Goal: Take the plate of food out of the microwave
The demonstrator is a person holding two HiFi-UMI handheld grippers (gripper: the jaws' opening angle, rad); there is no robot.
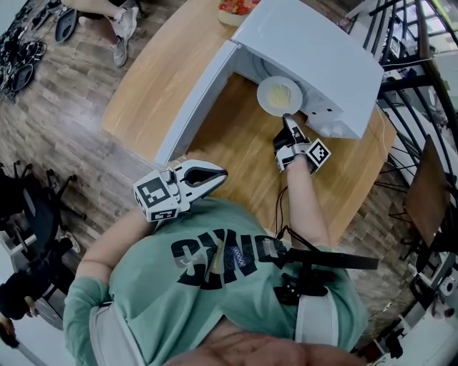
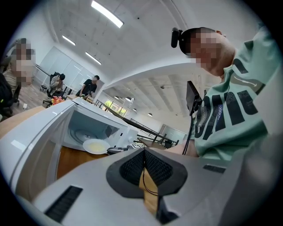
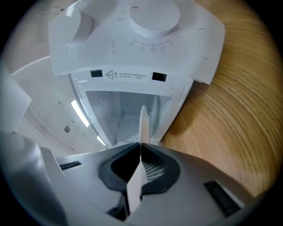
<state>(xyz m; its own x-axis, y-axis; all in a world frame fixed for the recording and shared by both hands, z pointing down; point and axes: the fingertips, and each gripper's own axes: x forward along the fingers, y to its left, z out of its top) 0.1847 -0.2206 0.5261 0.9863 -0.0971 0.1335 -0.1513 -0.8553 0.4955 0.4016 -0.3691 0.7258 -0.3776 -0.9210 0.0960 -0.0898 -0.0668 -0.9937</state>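
right gripper (image 1: pixel 287 118): at plate (image 1: pixel 278 93) rim | plate: at open microwave (image 1: pixel 315 50) mouth

A white microwave (image 1: pixel 315 50) is set on the light wooden table (image 1: pixel 164 80), and its door (image 1: pixel 197 104) is swung wide open. A bowl of red food (image 1: pixel 236 10) is placed just behind it.

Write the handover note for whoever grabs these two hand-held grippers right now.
Right hand-held gripper: shut on the near rim of the plate of food, which is at the mouth of the white microwave.
Left hand-held gripper: shut, empty, held back near the person's chest.
Microwave door: swung wide open.
Done: door open, plate gripped and brought to the opening.
Left: draw the plate fully clear, keep it level, and probably set it on the wooden table.
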